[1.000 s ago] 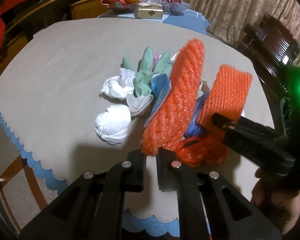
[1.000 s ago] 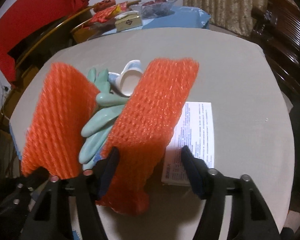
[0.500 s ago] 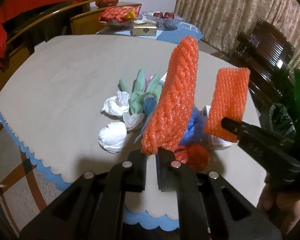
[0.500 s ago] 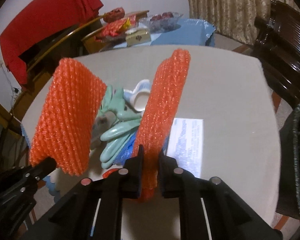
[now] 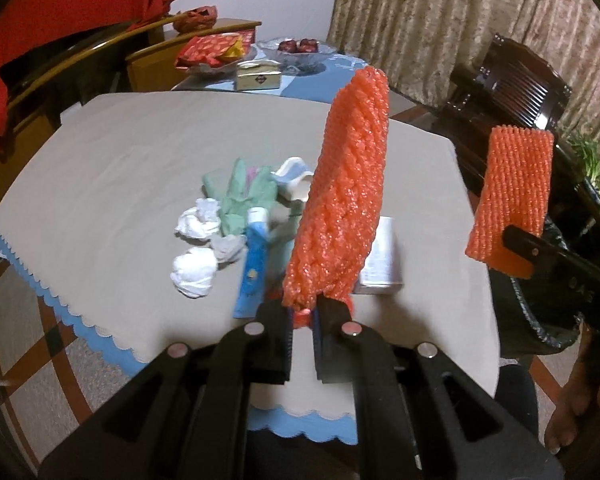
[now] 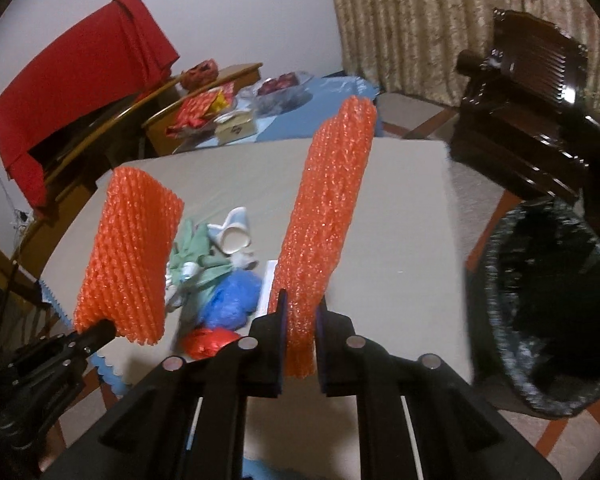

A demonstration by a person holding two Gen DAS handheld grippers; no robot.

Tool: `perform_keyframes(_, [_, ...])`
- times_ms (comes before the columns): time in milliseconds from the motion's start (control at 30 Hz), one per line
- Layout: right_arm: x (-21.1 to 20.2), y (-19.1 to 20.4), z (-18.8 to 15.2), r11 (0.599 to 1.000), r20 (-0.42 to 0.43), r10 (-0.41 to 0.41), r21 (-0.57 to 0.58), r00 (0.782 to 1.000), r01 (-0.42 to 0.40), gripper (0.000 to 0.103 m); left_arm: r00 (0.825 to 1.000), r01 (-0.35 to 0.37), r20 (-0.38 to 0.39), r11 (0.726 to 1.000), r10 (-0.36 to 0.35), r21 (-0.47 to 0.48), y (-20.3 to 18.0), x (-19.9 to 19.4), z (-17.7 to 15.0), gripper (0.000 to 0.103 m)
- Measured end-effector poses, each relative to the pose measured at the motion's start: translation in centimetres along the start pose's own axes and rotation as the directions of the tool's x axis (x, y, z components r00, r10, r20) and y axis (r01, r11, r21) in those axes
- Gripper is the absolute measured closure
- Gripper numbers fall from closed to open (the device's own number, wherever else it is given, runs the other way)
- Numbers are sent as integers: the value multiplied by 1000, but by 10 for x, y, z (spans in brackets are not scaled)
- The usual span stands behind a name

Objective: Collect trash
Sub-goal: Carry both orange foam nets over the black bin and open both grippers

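Note:
My left gripper (image 5: 303, 316) is shut on an orange foam net sleeve (image 5: 346, 196) and holds it upright above the table's near edge. My right gripper (image 6: 300, 312) is shut on a second orange foam net sleeve (image 6: 326, 224), raised above the table. Each sleeve shows in the other view too: the right one in the left wrist view (image 5: 512, 196), the left one in the right wrist view (image 6: 130, 256). A black-lined trash bin (image 6: 548, 320) stands on the floor right of the table. More trash lies on the table: white tissue balls (image 5: 194, 270), green gloves (image 5: 246, 196), a blue tube (image 5: 254, 264).
A white box (image 5: 382, 258), a blue bag (image 6: 232, 298), a red bag (image 6: 208, 342) and a paper cup (image 6: 236, 236) lie on the beige tablecloth (image 5: 120, 168). A dark wooden chair (image 6: 532, 120) stands behind the bin. A second table with snacks (image 5: 260, 68) is at the back.
Both grippers have lifted and drawn back with their orange sleeves. The right gripper closed on its sleeve a second ago. The bin has come into the right wrist view.

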State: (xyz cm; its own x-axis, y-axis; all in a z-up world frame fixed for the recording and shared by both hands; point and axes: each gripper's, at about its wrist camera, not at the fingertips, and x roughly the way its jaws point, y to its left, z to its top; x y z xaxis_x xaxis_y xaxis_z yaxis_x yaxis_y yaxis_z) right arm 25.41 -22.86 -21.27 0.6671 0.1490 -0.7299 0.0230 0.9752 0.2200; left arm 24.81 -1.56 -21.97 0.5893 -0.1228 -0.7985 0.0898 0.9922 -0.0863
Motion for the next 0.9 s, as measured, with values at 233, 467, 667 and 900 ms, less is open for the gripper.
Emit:
perform_keyframes(233, [-31, -50, -6, 997, 26, -73, 25, 997, 72, 91, 1000, 23, 1, 998, -24, 54, -55, -7, 1, 96])
perform_keyframes(467, [-53, -117, -11, 985, 25, -158, 81, 987, 155, 91, 998, 67, -2, 990, -67, 125, -129, -1, 1, 96])
perform_keyframes(667, [-58, -181, -20, 966, -5, -232, 117, 973, 231, 91, 993, 119, -26, 976, -116, 185, -204, 15, 2, 96])
perform_keyframes(900, [-35, -259, -33, 942, -85, -295, 142, 952, 304, 91, 981, 188, -81, 953, -174, 236, -286, 49, -7, 96])
